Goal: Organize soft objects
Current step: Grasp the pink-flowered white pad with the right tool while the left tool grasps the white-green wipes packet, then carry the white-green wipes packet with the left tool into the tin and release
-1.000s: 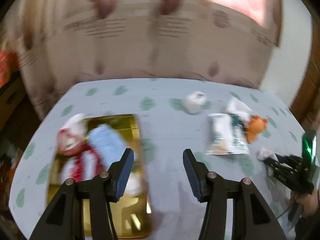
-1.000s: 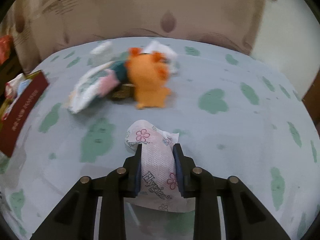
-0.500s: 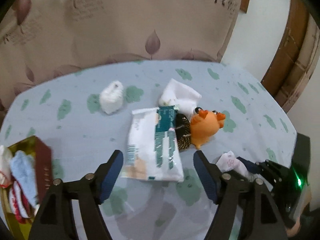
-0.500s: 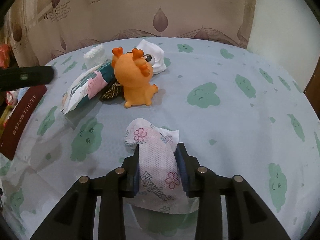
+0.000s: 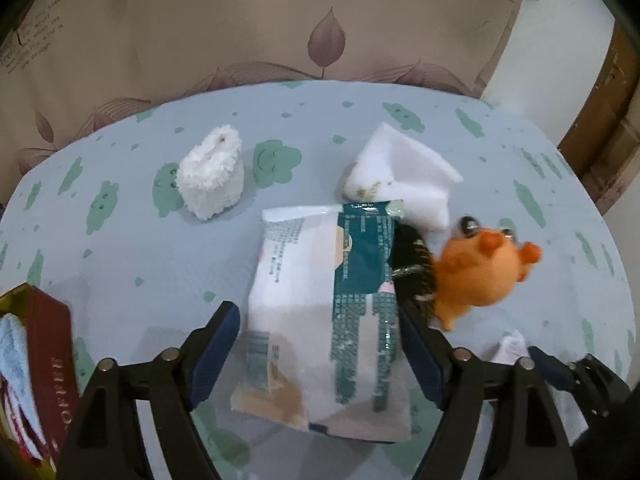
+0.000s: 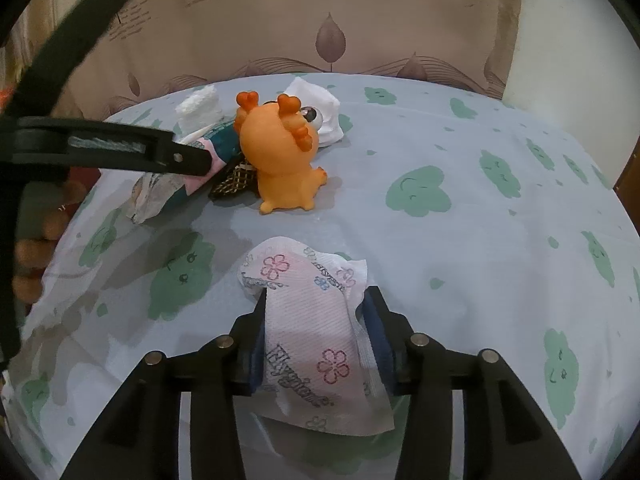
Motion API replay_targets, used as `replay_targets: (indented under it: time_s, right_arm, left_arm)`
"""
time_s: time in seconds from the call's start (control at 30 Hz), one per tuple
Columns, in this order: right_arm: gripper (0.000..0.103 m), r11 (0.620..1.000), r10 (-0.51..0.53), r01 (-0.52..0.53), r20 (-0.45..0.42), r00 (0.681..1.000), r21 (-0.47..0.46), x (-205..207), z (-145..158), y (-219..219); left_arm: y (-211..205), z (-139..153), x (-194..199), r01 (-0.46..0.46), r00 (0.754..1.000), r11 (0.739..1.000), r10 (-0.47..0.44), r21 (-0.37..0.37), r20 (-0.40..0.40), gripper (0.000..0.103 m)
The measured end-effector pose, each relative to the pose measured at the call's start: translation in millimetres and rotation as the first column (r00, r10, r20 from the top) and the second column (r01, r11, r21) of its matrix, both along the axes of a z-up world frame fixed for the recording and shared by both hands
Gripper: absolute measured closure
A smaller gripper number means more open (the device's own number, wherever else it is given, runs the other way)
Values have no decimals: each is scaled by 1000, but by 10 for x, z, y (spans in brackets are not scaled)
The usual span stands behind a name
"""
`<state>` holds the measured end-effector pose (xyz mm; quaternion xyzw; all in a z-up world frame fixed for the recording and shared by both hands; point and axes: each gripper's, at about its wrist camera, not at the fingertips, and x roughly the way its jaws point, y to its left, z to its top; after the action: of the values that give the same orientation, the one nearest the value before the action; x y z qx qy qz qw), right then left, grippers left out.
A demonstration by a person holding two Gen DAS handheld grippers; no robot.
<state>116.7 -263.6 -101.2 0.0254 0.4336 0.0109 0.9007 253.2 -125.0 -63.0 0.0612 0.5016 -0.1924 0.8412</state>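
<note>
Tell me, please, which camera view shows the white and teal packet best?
The left wrist view: the white and teal packet lies nearly whole, seen from above, label readable as print. The right wrist view shows only its crumpled end; the left claw covers the rest.

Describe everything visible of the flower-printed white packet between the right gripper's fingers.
The flower-printed packet is a soft, crinkled white wrapper with pink and blue flower outlines and cursive lettering, its texture finely ribbed. It lies lengthwise between the fingers of the right gripper, whose jaws have just been opening. Its far end is rumpled and folded over, and its near end spreads flat on the blue cloud-print cloth. It lies apart from the orange toy beyond it.
</note>
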Motion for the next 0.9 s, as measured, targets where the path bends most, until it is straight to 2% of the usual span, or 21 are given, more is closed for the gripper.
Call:
replay_targets:
  time_s: [0.23, 0.27, 0.4, 0.73, 0.9]
  right_arm:
    - [58, 1000, 3, -3, 0, 1000, -1, -5, 3, 0]
    - [57, 1000, 3, -3, 0, 1000, -1, -6, 3, 0]
    - [55, 1000, 8, -8, 0, 1000, -2, 1, 1, 13]
    - [55, 1000, 9, -9, -1, 1000, -7, 1, 0, 22]
    - [55, 1000, 10, -10, -2, 1000, -13, 11, -4, 25]
  left_arm:
    - [11, -207, 78, -45, 998, 999, 44, -13, -43, 21]
    - [25, -201, 64, -49, 998, 999, 48, -20, -34, 27]
    - [64, -152, 37, -65, 997, 997, 64, -34, -33, 33]
    - [237, -1, -98, -101, 995, 994, 102, -43, 6, 34]
    - [359, 104, -199, -128, 991, 992, 128, -19, 44, 34]
